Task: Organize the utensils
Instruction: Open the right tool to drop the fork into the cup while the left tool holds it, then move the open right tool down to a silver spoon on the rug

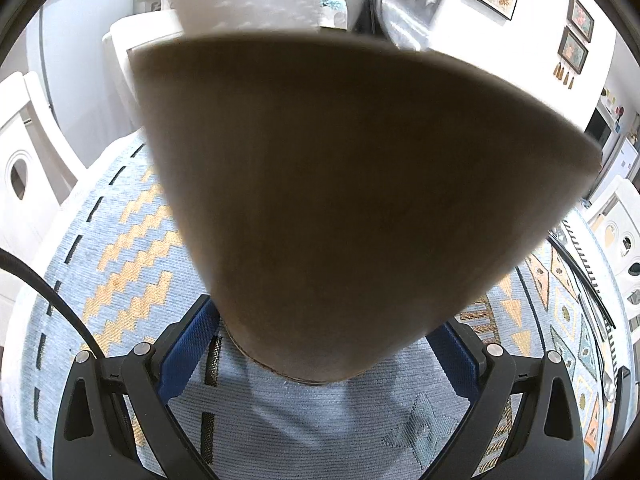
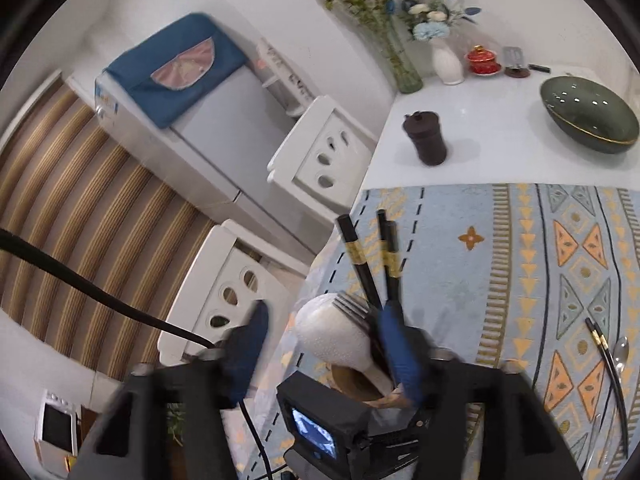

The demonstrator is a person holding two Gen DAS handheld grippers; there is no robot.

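Note:
A brown wooden utensil holder [image 1: 340, 200] fills the left wrist view. My left gripper [image 1: 326, 320] is shut on its lower part, with the blue pads [image 1: 192, 344] against its sides. In the right wrist view the holder [image 2: 356, 384] stands on the patterned cloth, holding a white ladle [image 2: 332, 332], a fork [image 2: 352, 304] and two black chopsticks [image 2: 360, 256]. My right gripper [image 2: 324, 316] is open around these handles. Its right pad [image 2: 396, 348] is beside the chopsticks and its left pad [image 2: 248, 344] stands well apart. Another chopstick pair [image 2: 608, 364] and a metal spoon [image 2: 622, 354] lie at the right.
The blue patterned cloth [image 2: 500, 260] covers the near table. Beyond it stand a dark grinder [image 2: 426, 138], a green bowl [image 2: 588, 114], flower vases [image 2: 446, 64] and a red cup [image 2: 482, 60]. White chairs [image 2: 320, 148] line the table's left edge.

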